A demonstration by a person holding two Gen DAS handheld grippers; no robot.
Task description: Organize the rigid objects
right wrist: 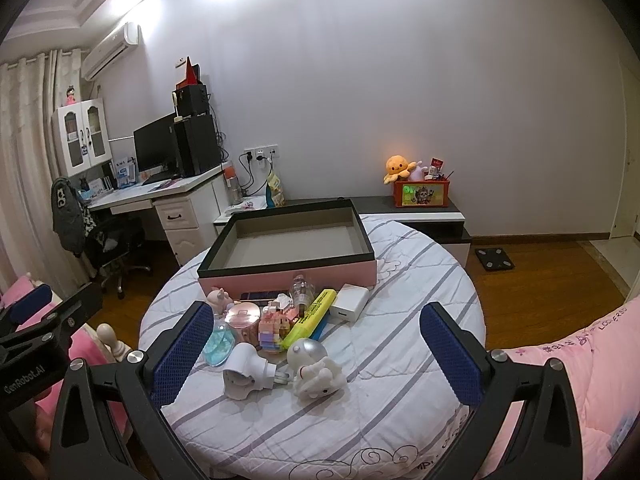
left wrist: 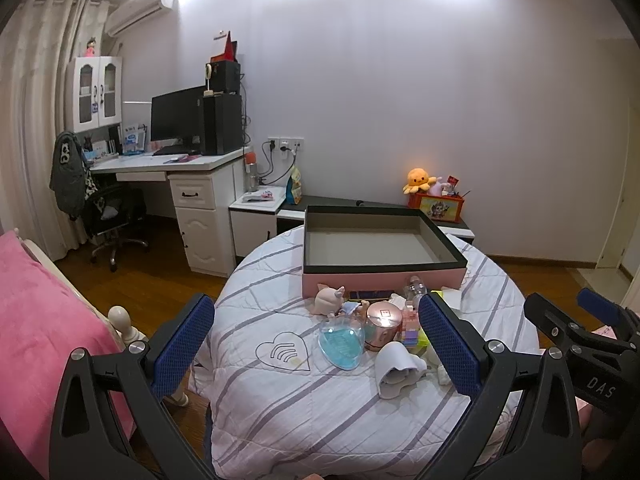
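Both grippers' jaws spread wide, empty; toy pile (right wrist: 280, 332) ahead, before box (right wrist: 288, 248).

The left gripper (left wrist: 316, 350) hovers with its jaws spread wide, empty, short of the pink box (left wrist: 360, 282). The right gripper (right wrist: 316, 350) hangs beside it, jaws equally wide apart and empty, also short of that box.

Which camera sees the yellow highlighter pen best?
The right wrist view: the yellow highlighter lies there in full, leaning across the toy pile. In the left wrist view the left gripper's finger covers nearly all of it.
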